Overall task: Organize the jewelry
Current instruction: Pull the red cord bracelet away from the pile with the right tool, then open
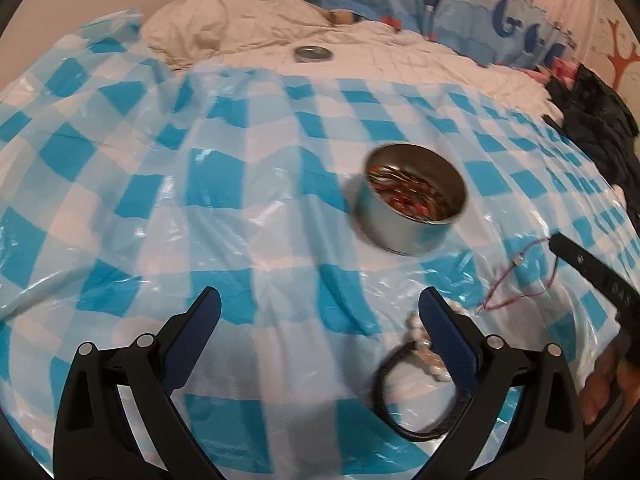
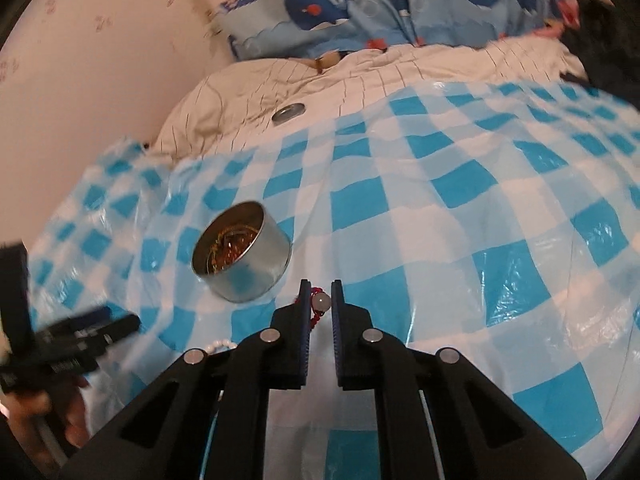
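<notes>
Jewelry here is small and mixed. A red cord (image 2: 316,312) carrying a pale bead (image 2: 322,301) sits between the narrowed fingers of the right gripper (image 2: 320,294), which appear closed on it; from the left wrist view the same thin cord (image 1: 520,276) trails limp over the checked sheet (image 1: 240,184) on the bed. I judge it almost weightless and floppy: the cord will dangle and could snag on the tin's rim, and the smooth, round bead may roll or slip out from between flat pads. Pinching the cord right beside the bead, or the bead squarely, seems the safest hold.

The left gripper (image 1: 320,312) is spread wide and holds nothing. Just by its right finger lie a pearl bracelet (image 1: 424,344) and a black band (image 1: 416,396). The pearls look hard and slick, strung loosely, so better taken across the string than on a single bead. The band looks soft and grippy and should be easy to take anywhere.

A round metal tin (image 1: 412,208) stands open on the sheet beyond both grippers, already holding a tangle of reddish and gold pieces. It looks light and may skid on the glossy plastic if nudged. Its lid (image 1: 314,54) lies well apart on the white quilt.

Markings on the right gripper are too blurred to read, and no other writing is legible.
</notes>
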A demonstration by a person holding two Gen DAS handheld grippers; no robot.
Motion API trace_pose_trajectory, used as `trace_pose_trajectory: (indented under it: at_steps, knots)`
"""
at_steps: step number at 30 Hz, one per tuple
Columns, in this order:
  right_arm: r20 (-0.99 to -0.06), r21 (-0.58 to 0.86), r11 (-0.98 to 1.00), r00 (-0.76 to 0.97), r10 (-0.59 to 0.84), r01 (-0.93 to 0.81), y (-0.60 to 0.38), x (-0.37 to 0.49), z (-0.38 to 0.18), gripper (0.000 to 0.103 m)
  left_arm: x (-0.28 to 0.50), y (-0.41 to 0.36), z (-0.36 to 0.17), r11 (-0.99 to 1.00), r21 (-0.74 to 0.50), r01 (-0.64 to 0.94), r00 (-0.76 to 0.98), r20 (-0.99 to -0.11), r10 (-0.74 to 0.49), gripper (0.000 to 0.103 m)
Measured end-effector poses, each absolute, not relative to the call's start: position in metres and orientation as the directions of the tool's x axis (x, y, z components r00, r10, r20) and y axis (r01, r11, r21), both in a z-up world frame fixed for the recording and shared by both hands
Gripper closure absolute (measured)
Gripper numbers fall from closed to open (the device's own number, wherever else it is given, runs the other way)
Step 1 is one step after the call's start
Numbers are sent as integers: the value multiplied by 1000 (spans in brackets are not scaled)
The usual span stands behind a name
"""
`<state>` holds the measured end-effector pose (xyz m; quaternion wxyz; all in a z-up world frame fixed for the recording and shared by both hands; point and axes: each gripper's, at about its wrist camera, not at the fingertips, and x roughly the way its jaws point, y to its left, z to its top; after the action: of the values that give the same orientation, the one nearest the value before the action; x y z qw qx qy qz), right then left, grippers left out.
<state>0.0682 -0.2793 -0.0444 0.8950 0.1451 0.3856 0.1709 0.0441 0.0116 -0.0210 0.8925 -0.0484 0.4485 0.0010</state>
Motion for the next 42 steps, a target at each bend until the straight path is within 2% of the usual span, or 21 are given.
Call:
trace_pose_trajectory:
  at_steps: [5, 13, 17, 20, 23, 26, 29, 31, 35, 37, 42]
  knots:
    - [-654, 439, 880, 607, 453, -183, -279, 71, -55, 93, 42, -24, -33, 990, -91, 109, 563, -815, -137, 8]
    - [-689, 467, 873, 560, 460, -142, -279, 77, -75, 92, 39, -72, -45, 971, 17, 239, 558, -821, -122, 8]
    - [-703, 464, 875, 545, 458, -137, -278, 77, -81, 92, 39, -88, -58, 956, 151, 253, 559, -829, -17, 8]
    - [-710, 463, 877, 537, 455, -130, -277, 78, -85, 92, 40, -87, -63, 952, 183, 244, 549, -836, 20, 8]
    - [-716, 460, 879, 532, 452, -127, -277, 79, -87, 92, 41, -78, -58, 961, 182, 209, 569, -822, 32, 8]
    - [-723, 456, 881, 525, 449, -125, -276, 80, -89, 91, 42, -61, -48, 981, 99, 168, 584, -811, -18, 8]
    - [-725, 459, 879, 516, 456, -131, -274, 80, -91, 81, 46, -47, -51, 990, 58, 127, 570, -821, -25, 10]
    - [-726, 453, 880, 513, 457, -142, -271, 79, -91, 71, 47, -42, -53, 992, 27, 121, 562, -826, -46, 16]
    - [-725, 417, 895, 535, 433, -160, -266, 76, -86, 54, 44, -50, -47, 984, -20, 177, 579, -806, -121, 17]
    - [-722, 402, 902, 551, 419, -158, -265, 74, -83, 44, 40, -60, -45, 976, 1, 218, 591, -796, -131, 16]
    - [-723, 404, 901, 550, 419, -155, -266, 74, -84, 41, 40, -84, -60, 959, 144, 243, 587, -809, -28, 14]
